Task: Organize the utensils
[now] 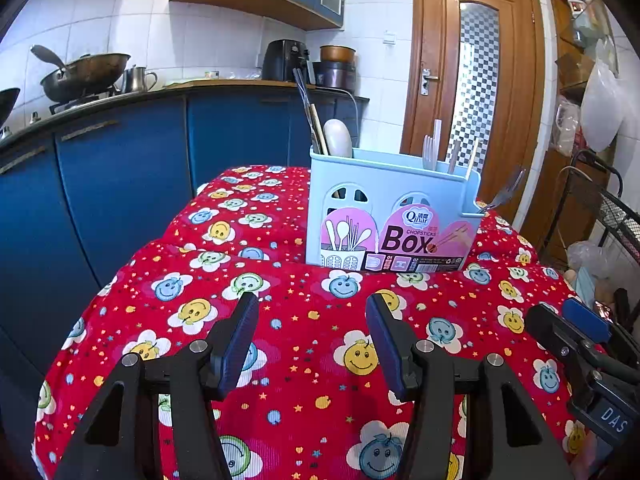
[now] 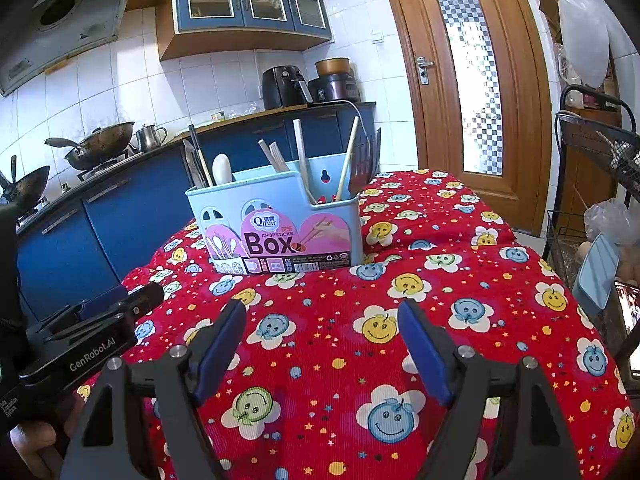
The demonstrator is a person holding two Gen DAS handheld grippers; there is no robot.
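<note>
A light blue chopsticks box with a pink label stands on the red smiley-print tablecloth. It holds chopsticks, a white spoon, white plastic forks and a metal fork. My left gripper hovers over the cloth in front of the box, open and empty. My right gripper sits beside it, open wider, also empty. Each gripper shows at the edge of the other's view.
Blue kitchen cabinets with woks on a stove run along the left. An air fryer and a cooker sit on the counter behind. A wooden door is at right, with a black wire rack beside the table.
</note>
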